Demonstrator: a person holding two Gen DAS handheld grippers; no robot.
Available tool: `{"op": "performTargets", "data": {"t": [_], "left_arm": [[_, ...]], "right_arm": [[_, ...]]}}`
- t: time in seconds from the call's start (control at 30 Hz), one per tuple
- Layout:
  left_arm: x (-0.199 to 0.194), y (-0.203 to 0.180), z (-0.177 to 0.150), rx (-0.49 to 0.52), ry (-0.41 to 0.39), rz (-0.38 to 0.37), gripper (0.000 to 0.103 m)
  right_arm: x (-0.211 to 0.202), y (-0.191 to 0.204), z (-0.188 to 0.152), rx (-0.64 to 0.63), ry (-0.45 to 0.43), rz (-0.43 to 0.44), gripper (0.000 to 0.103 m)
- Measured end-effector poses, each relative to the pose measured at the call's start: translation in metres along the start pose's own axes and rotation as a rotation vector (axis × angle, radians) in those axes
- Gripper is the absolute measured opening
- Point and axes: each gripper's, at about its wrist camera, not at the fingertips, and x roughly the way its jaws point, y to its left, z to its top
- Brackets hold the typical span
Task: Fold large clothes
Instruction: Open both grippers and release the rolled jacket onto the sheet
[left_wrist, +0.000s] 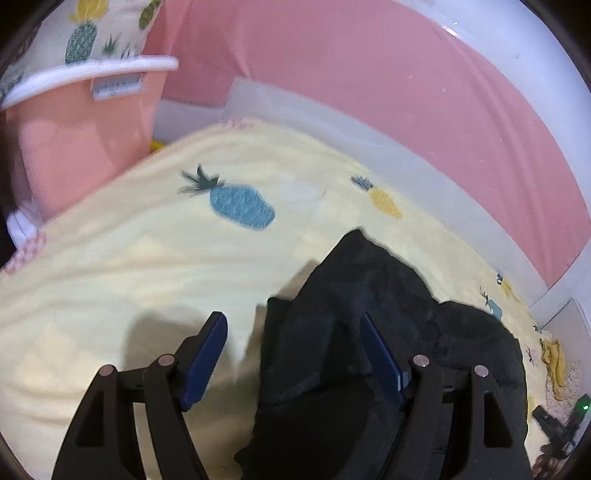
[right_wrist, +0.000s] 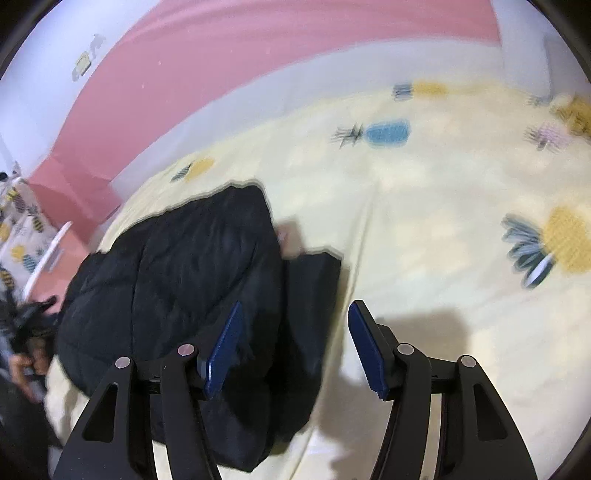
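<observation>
Black quilted jacket (right_wrist: 177, 280) lies bunched in thick folds on the bed's yellow pineapple-print cover (left_wrist: 129, 258), its surface puffy and creased, with a flat flap sticking out toward the open middle of the bed. In the left wrist view its far edge rises to a blunt peak. The left gripper (left_wrist: 293, 354) is released, jaws spread wide; its right finger sits over the dark fabric, its left over bare cover, neither pressing on cloth. The right gripper (right_wrist: 295, 343) is likewise released, left finger above the jacket's edge, right finger above bare cover. Wide stretches of cover lie free beyond the jacket. A pink wall (left_wrist: 332, 74) borders the bed's far edge; a pink headboard (left_wrist: 74, 129) stands at one end.
</observation>
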Motion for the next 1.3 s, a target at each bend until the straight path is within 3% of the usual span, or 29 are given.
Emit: {"op": "performTargets", "data": {"t": [0.13,0.23,0.3,0.43,0.53,0.63,0.83,0.97,1.3], "left_arm": [[0.009,-0.034,-0.002,0.115,-0.001,-0.023,0.076],[0.045,-0.047,-0.005,0.187,0.038,0.005,0.076],[0.062,-0.050,-0.010,0.221,0.042,0.064,0.076],[0.083,-0.040,-0.013,0.207,0.021,0.057,0.081],[0.084,-0.039,-0.011,0.208,0.023,0.057,0.082],[0.067,-0.042,-0.008,0.207,0.016,0.071,0.081],[-0.004,-0.055,-0.025,0.200,-0.049,0.021,0.081],[-0.050,-0.071,-0.057,0.219,-0.060,0.006,0.081],[-0.119,-0.116,-0.144,0.318,-0.019,0.001,0.081]], "right_arm": [[-0.004,0.036,0.008,-0.089,-0.039,0.012,0.060],[0.020,0.063,0.008,-0.162,0.002,0.015,0.060],[0.043,0.065,0.006,-0.180,0.050,-0.015,0.060],[0.079,0.072,-0.003,-0.205,0.090,-0.065,0.060],[0.076,0.065,-0.004,-0.180,0.086,-0.057,0.060],[0.066,0.069,-0.003,-0.177,0.081,-0.075,0.060],[0.013,0.087,-0.017,-0.224,0.023,-0.053,0.060],[-0.021,0.102,-0.038,-0.247,0.008,-0.039,0.060],[-0.089,0.124,-0.084,-0.274,-0.034,-0.033,0.060]]}}
